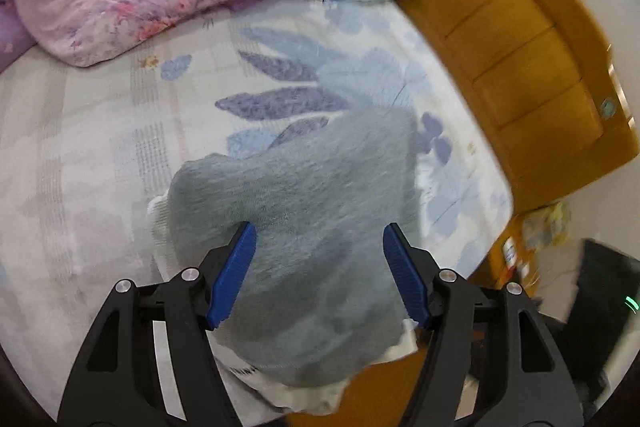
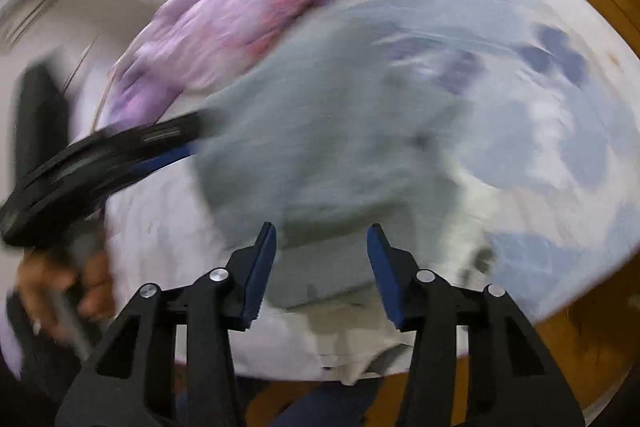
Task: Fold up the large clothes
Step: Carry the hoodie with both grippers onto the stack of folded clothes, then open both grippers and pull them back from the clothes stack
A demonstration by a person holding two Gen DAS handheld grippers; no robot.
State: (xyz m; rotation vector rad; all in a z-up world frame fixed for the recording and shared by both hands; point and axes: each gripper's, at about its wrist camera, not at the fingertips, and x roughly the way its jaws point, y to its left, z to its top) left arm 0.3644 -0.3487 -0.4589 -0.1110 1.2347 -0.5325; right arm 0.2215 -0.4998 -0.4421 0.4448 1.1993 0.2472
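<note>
floral bed sheet [image 1: 100,147], blurred grey garment [image 2: 320,147]

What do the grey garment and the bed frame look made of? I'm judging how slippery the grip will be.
Grey garment: apparently soft brushed knit or fleece with a matte, fuzzy nap and limp drape. Bed frame: seemingly varnished wood, orange-brown with glossy highlights and panel grooves.
</note>
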